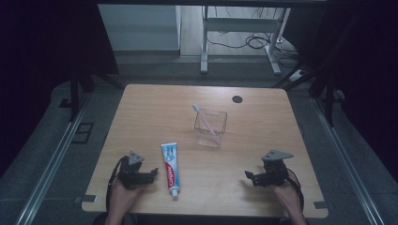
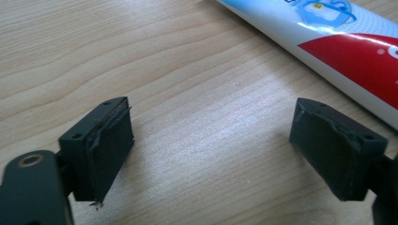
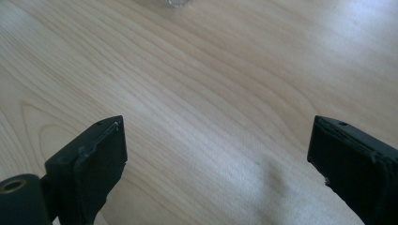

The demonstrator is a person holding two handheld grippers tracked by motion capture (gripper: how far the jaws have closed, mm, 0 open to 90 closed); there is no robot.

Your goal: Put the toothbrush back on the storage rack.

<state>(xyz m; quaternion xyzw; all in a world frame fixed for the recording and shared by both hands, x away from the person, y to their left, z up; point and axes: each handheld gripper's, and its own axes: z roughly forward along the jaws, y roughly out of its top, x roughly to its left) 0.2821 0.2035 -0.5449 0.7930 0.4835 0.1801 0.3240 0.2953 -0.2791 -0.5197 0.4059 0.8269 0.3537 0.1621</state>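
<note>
I see a light wooden table (image 1: pixel 263 140) from above, with my two grippers low at its near edge. My left gripper (image 1: pixel 151 175) rests near the left corner, jaws spread wide and holding nothing. Just beside it, to its right, lies one white, blue and red toothpaste tube (image 1: pixel 171 168), flat on the wood, cap toward me; in the left gripper view the tube (image 2: pixel 347 51) crosses the upper right, near one jaw but apart from it. My right gripper (image 1: pixel 249 177) sits near the right corner, jaws also wide and bare. Between and beyond them stands one clear square plastic cup (image 1: pixel 210 127) holding one pink-handled toothbrush (image 1: pixel 204 119), leaning. One small dark round mark (image 1: pixel 237 99) lies near the far edge. Nothing lies between the left gripper and the tube.
</note>
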